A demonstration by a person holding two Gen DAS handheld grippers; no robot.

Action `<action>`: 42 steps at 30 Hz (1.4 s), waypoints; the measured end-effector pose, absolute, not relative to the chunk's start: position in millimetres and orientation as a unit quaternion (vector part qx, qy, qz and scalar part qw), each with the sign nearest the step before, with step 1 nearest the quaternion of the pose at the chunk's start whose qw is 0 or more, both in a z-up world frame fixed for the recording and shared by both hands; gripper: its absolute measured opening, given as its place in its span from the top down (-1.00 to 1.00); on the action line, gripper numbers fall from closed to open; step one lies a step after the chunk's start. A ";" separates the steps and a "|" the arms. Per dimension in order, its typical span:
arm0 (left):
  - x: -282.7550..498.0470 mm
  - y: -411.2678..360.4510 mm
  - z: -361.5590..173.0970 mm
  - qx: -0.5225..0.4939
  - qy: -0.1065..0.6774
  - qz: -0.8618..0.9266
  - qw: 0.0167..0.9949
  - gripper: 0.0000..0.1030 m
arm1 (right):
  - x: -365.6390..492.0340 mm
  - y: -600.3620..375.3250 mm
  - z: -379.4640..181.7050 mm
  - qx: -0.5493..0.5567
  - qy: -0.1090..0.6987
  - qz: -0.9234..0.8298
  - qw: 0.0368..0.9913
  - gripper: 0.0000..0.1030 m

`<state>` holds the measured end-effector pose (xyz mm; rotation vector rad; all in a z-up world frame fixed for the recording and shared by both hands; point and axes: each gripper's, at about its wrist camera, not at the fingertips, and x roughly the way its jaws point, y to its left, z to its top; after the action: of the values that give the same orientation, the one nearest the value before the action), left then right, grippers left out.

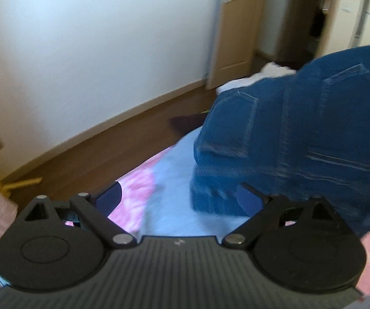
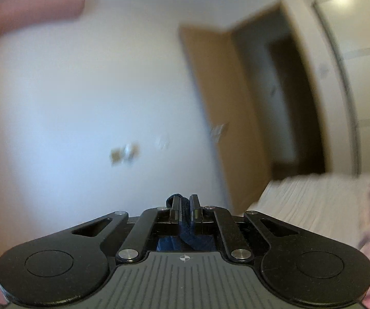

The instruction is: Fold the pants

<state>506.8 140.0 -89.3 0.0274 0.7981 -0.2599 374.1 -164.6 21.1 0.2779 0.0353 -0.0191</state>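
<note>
A pair of blue denim pants [image 1: 301, 134] hangs bunched in mid-air above a bed, its back pockets and pale stitching facing the left wrist camera, the lower folds reaching down toward the pale blue and pink bedcover [image 1: 164, 180]. The left gripper [image 1: 181, 193] stands with its jaws spread wide; its right finger sits against the edge of the denim, but the pads do not press on any cloth. Only this view takes in the garment as a whole, along with the brown wooden floor [image 1: 102, 154], the white wall [image 1: 94, 51] and a light wooden door [image 1: 236, 25] standing ajar beyond the bed. The right wrist camera, pointing level across the room, shows none of that hanging bulk: it catches instead the right gripper [image 2: 184, 203] clenched tight on a thin fold of dark blue fabric, with a strip of the same cloth running back between the jaws toward the gripper body. Behind it the picture is blurred, showing the white wall, the open door and dark doorway, a stack of white bedding [image 2: 308, 195] at lower right, and a soft pink shape at the upper left corner that cannot be made out.
</note>
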 end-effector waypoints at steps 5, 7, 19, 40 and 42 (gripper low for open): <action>480.2 88.6 -64.1 0.027 0.358 -0.212 0.909 -0.83 | 284.0 -195.1 81.1 0.120 -0.056 -0.085 0.988 0.98; 464.2 64.4 -56.4 0.036 0.348 -0.251 0.903 -0.83 | 239.7 -203.5 101.5 0.102 -0.092 -0.117 0.984 1.00; 319.3 -61.4 -70.5 0.144 0.372 -0.417 0.817 -0.83 | 58.1 -313.3 75.7 0.111 0.211 -0.338 0.910 1.00; 77.7 -52.3 -155.8 0.232 0.503 -0.307 0.774 -0.83 | -92.8 -263.0 -147.4 0.158 0.486 -0.132 0.849 0.97; 67.1 -50.7 -152.9 0.235 0.504 -0.302 0.774 -0.83 | -90.1 -262.2 -147.9 0.152 0.493 -0.115 0.849 0.97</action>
<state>67.1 -50.7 -152.9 0.5092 1.0904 -0.6547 -90.1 -262.2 -147.9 0.3207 1.0398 -0.2418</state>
